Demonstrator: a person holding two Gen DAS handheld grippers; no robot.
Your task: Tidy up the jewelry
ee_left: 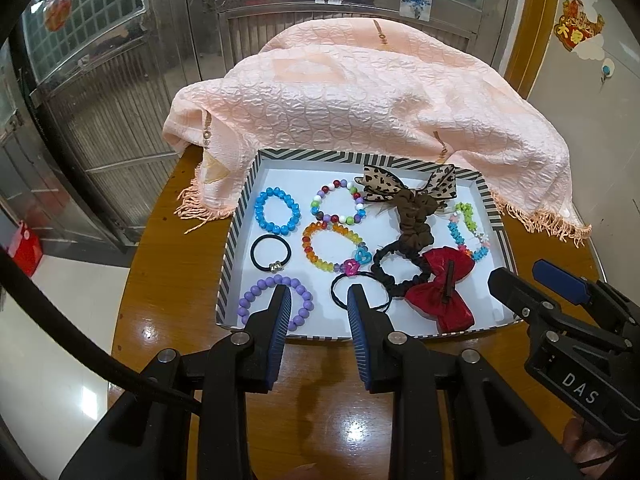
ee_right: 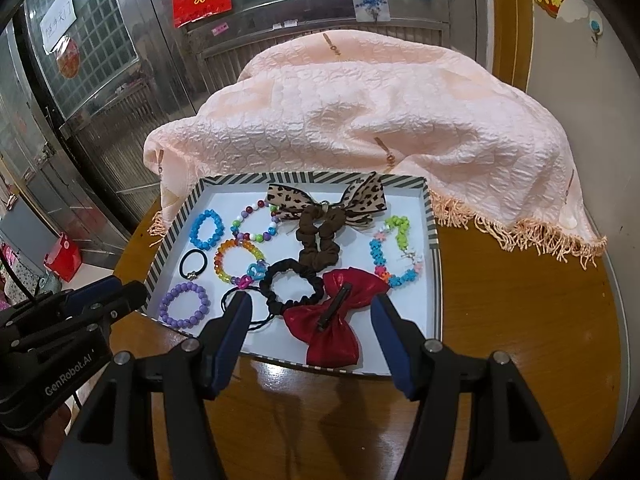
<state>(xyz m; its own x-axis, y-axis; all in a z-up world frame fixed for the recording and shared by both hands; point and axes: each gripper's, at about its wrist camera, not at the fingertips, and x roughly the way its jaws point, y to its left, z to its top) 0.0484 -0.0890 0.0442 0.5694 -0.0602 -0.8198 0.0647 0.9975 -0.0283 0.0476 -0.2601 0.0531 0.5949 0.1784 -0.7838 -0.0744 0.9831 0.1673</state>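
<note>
Left wrist view: the left gripper (ee_left: pixel 316 300) hangs with jaws spread and empty over the near edge of a striped tray (ee_left: pixel 236 236) on a wooden table (ee_left: pixel 160 264), a purple bead bracelet (ee_left: pixel 276 300) just beyond its left finger. Right gripper (ee_right: pixel 310 312), spread wider (also empty), straddles a red bow clip (ee_right: pixel 336 328); pink cloth (ee_right: pixel 360 120) drapes behind.

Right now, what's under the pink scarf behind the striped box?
The pink scarf drapes over something bulky that holds it up in a hump, but that thing is fully covered. Only the wooden table and the striped box's back rim show beneath its fringed edges.
</note>
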